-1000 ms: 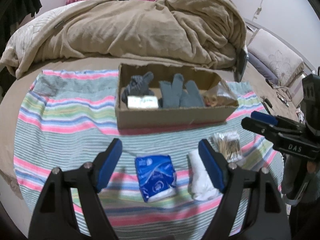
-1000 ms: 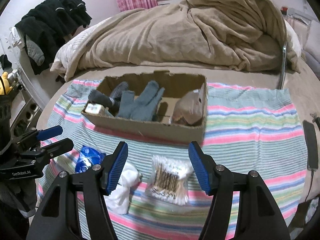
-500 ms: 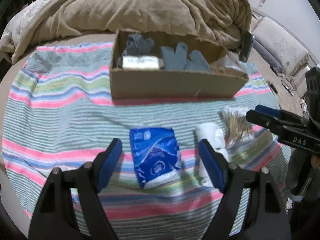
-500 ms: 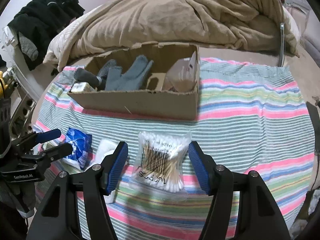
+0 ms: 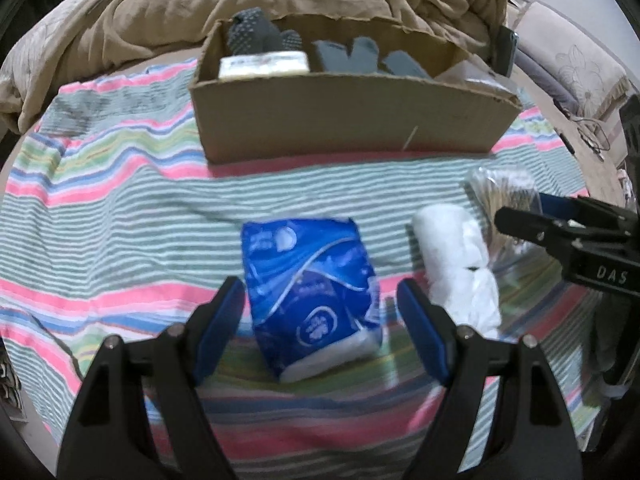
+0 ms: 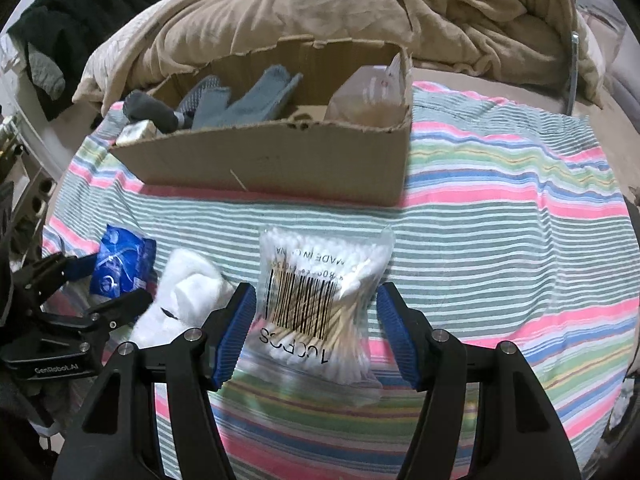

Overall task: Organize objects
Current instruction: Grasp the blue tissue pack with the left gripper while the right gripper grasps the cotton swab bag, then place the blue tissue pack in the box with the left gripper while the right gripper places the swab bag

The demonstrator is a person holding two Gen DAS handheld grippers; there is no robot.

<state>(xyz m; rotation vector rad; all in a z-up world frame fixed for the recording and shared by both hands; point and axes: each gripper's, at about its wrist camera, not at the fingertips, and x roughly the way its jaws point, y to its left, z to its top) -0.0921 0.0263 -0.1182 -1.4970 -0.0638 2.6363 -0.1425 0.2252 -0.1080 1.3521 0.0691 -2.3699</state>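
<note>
A blue tissue pack (image 5: 314, 294) lies on the striped cloth, between the blue pads of my open left gripper (image 5: 320, 304). A clear bag of cotton swabs (image 6: 322, 306) lies between the pads of my open right gripper (image 6: 316, 312). A white rolled cloth (image 5: 456, 264) lies between the two items; it also shows in the right wrist view (image 6: 184, 300). Behind them stands a cardboard box (image 5: 352, 120) holding grey gloves (image 5: 352, 54), a small white packet (image 5: 264, 66) and a clear bag (image 6: 368, 98). Neither gripper touches its item.
The striped cloth (image 6: 500, 208) covers a bed. A tan duvet (image 6: 360, 4) is heaped behind the box. Dark clothes (image 6: 68, 28) hang at far left. A phone (image 5: 506, 50) leans behind the box at right. The right gripper shows at the left wrist view's right edge (image 5: 568, 236).
Both grippers have dropped down and forward. The tissue pack now sits between the left pads and the swab bag between the right pads. Both stay open.
</note>
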